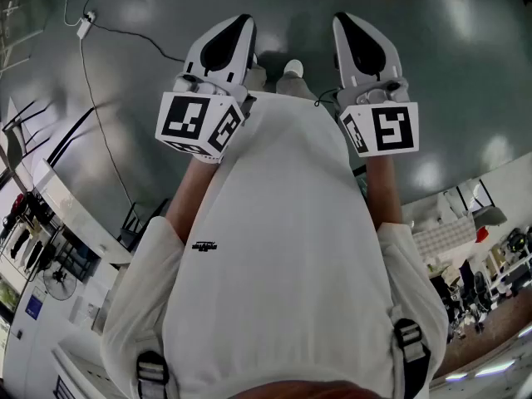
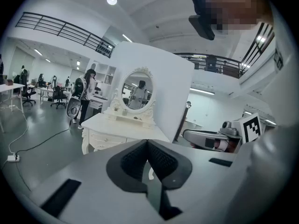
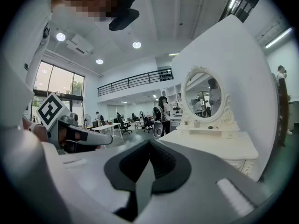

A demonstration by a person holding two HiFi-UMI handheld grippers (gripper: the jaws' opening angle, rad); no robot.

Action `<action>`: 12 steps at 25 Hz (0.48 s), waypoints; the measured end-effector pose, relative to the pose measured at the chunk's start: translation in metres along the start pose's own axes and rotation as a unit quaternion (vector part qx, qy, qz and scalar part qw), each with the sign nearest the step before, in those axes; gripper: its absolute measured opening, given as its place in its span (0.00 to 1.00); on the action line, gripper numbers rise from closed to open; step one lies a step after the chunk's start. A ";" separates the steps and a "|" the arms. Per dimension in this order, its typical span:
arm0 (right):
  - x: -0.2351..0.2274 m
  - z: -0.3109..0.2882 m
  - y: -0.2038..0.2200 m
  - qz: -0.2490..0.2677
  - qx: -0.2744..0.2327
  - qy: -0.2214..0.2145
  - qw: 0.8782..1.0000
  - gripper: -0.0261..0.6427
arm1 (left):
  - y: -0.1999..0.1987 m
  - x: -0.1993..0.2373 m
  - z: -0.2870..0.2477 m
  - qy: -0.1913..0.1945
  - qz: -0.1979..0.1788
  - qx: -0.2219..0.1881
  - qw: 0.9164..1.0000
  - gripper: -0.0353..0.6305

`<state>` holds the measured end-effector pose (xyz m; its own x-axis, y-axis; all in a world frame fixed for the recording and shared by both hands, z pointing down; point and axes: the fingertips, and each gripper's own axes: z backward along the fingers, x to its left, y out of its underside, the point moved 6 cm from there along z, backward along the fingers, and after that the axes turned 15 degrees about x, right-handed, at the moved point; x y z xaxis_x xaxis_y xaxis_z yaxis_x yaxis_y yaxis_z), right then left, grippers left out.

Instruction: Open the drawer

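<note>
The left gripper (image 2: 147, 148) and right gripper (image 3: 149, 148) are held side by side at the chest, jaws pressed together and empty. This looks like an approach pose, since the vanity (image 2: 122, 125) drawer (image 2: 103, 139) is well ahead, unreached.

Beneath us a glossy dark grey floor (image 1: 150, 23), a white power strip with thin cable (image 1: 86, 25) on it, above us a white ceiling with round recessed lamps (image 3: 136, 45), a black-railed mezzanine balcony (image 3: 133, 83), tall windows (image 3: 60, 85), long white office desks (image 3: 110, 126) beyond
</note>
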<state>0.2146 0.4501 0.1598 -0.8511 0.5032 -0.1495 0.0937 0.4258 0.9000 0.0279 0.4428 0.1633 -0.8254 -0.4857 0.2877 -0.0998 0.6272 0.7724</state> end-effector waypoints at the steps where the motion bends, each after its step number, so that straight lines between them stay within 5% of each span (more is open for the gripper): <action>1: 0.003 0.000 -0.002 0.000 -0.001 0.000 1.000 0.06 | -0.001 0.001 0.003 0.000 -0.001 0.001 1.000 0.07; 12: 0.035 0.003 -0.011 0.016 -0.010 0.019 1.000 0.06 | -0.001 0.008 0.021 0.023 -0.011 -0.012 1.000 0.07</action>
<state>0.1858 0.4655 0.1433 -0.8666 0.4878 -0.1051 0.1112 0.3941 0.9123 0.0098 0.4514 0.1528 -0.7964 -0.5270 0.2965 -0.1037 0.6021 0.7917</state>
